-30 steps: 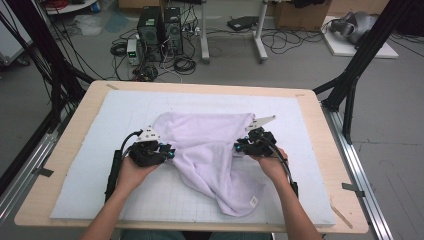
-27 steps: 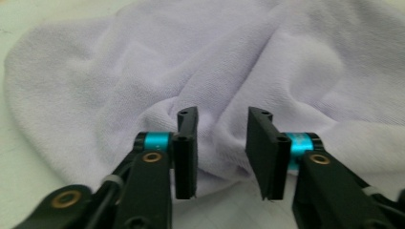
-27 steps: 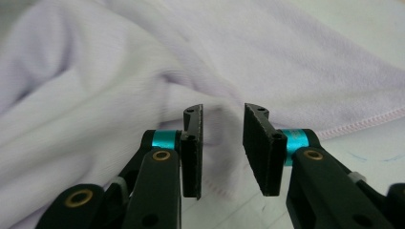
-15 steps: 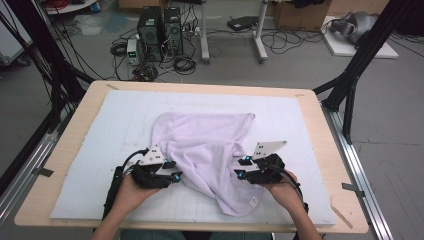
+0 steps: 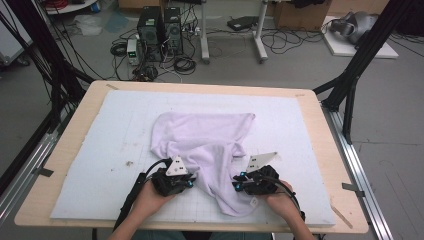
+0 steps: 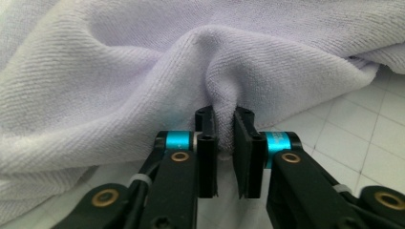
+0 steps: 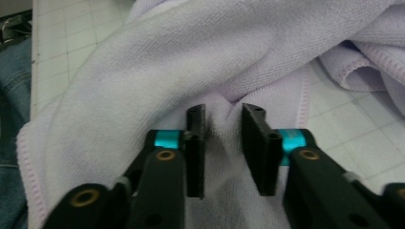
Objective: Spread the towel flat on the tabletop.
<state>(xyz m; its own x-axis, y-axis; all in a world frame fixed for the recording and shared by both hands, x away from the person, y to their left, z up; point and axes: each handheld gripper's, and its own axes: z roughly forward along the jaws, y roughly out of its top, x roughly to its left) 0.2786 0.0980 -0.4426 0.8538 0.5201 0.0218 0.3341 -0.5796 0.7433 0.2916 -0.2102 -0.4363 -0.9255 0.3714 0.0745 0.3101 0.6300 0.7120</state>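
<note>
- A lavender towel point(image 5: 210, 150) lies crumpled at the centre of the white gridded mat point(image 5: 100, 150) on the wooden table point(image 5: 60, 170), one tail trailing toward the lower middle of the frame.
- The left tongs point(image 5: 191, 183), at lower centre-left in the high view, have just been closing; the left gripper view shows their jaws pinching a raised fold of the towel point(image 6: 224, 71).
- The right tongs point(image 5: 237, 186), at lower centre-right, have also just been closing; the right gripper view shows towel cloth point(image 7: 191, 62) bunched between the jaws, gripped.
- Both hands enter from the bottom edge, the towel's tail between them.
</note>
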